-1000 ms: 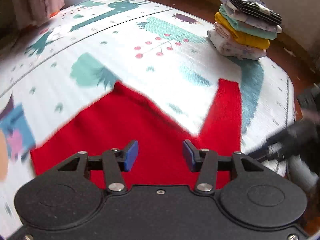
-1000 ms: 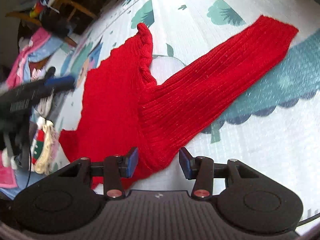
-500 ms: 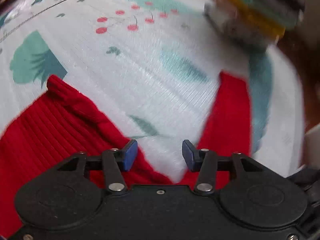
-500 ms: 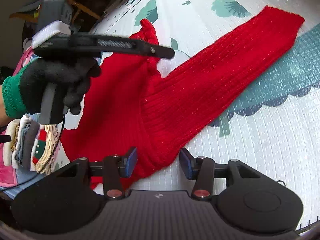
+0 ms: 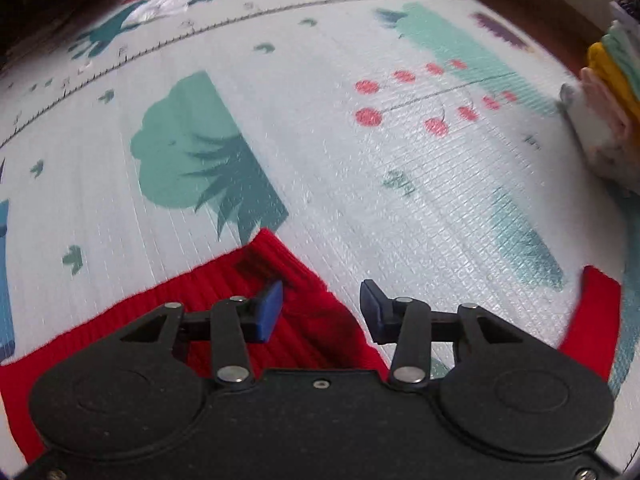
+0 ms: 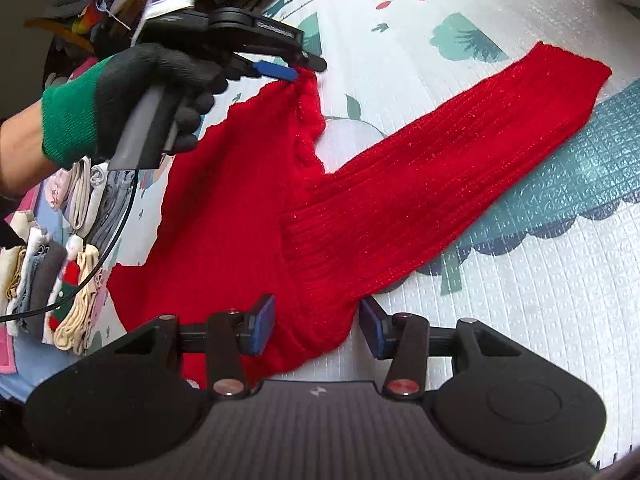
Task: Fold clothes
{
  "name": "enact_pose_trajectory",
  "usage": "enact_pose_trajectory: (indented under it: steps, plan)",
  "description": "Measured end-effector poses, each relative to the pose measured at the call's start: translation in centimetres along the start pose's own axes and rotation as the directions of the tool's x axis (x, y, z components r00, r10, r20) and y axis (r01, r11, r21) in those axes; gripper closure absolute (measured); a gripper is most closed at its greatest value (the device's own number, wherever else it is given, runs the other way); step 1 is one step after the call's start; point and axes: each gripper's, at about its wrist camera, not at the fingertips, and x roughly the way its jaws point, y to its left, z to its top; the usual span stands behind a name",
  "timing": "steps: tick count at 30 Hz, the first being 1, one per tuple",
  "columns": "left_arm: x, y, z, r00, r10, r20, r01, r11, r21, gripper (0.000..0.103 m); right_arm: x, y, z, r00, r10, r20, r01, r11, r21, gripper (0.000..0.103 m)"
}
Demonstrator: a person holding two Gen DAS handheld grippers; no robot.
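The soft, floppy red ribbed-knit sweater [image 6: 360, 208] is lying spread on the printed foam mat [image 5: 360, 184]. The left gripper [image 5: 320, 308] is hovering wide open and empty at its collar corner, while the right gripper [image 6: 316, 326] is gaping empty around the underarm; both look like good holds.

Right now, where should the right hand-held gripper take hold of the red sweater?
Probably the rounded fabric corner of the red sweater lying between the open right hand-held gripper, approached straight ahead and low along the mat. That edge bulges slightly, giving the fingers something to pinch.
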Motion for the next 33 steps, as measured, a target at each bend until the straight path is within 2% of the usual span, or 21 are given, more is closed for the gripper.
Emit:
enact_pose_trajectory:
  steps: [1,3,4,6,8,11,13,15,17,20,26,29,33]
  plan:
    - [0.1,-0.3,0.1,1.000,0.019,-0.004,-0.019,1.000,0.018,0.061,0.0,0.2,-0.1,1.000,-0.006,0.001,0.006,1.000,-0.013,0.056]
    - [0.3,-1.0,0.2,0.998,0.060,-0.011,-0.059,0.997,0.055,0.069,0.1,0.6,-0.3,1.000,-0.019,0.004,0.019,0.999,-0.039,0.058]
    - [0.4,-1.3,0.2,0.996,0.085,-0.010,-0.084,0.994,0.075,0.074,0.2,0.8,-0.4,1.000,-0.025,0.006,0.025,0.998,-0.052,0.067]
    - [0.4,-1.5,0.2,0.995,0.103,-0.003,-0.103,0.990,0.096,0.085,0.1,1.3,-0.5,0.999,-0.047,0.018,0.049,0.992,-0.116,0.080]
    - [0.2,-0.9,0.1,0.996,0.093,0.001,-0.092,0.993,0.076,0.091,-0.2,1.9,-0.6,0.997,-0.065,0.042,0.072,0.980,-0.185,0.083]
    - [-0.5,0.2,-0.2,0.998,0.052,0.024,-0.053,0.998,0.040,0.094,-0.7,2.4,-0.7,0.994,-0.077,0.073,0.092,0.967,-0.238,0.085]
    - [-1.2,1.2,-0.4,0.998,0.002,0.058,-0.003,1.000,0.008,0.094,-0.7,3.7,-1.1,0.990,-0.108,0.092,0.134,0.925,-0.355,0.086]
    - [-1.9,2.1,-0.7,0.995,-0.042,0.086,0.044,0.999,-0.015,0.094,-0.5,5.5,-2.0,0.983,-0.137,0.126,0.182,0.841,-0.509,0.086]
    - [-2.5,2.9,-1.0,0.991,-0.079,0.108,0.083,0.996,-0.025,0.094,-0.3,7.3,-3.0,0.976,-0.152,0.157,0.218,0.737,-0.639,0.086]
    - [-3.4,4.0,-1.3,0.980,-0.135,0.145,0.141,0.990,-0.028,0.094,0.2,9.6,-4.7,0.968,-0.154,0.200,0.252,0.530,-0.810,0.086]
    - [-4.7,6.3,-1.8,0.962,-0.195,0.193,0.208,0.977,-0.046,0.095,1.5,12.2,-8.6,0.975,-0.124,0.183,0.203,0.168,-0.965,0.087]
    - [-5.0,7.6,-1.9,0.954,-0.216,0.210,0.231,0.972,-0.049,0.096,1.9,12.9,-9.0,0.981,-0.130,0.144,0.159,0.109,-0.981,0.087]
    - [-4.6,9.3,-2.2,0.968,-0.162,0.191,0.175,0.983,-0.052,0.096,2.4,13.8,-9.4,0.986,-0.142,0.093,0.098,0.029,-0.995,0.087]
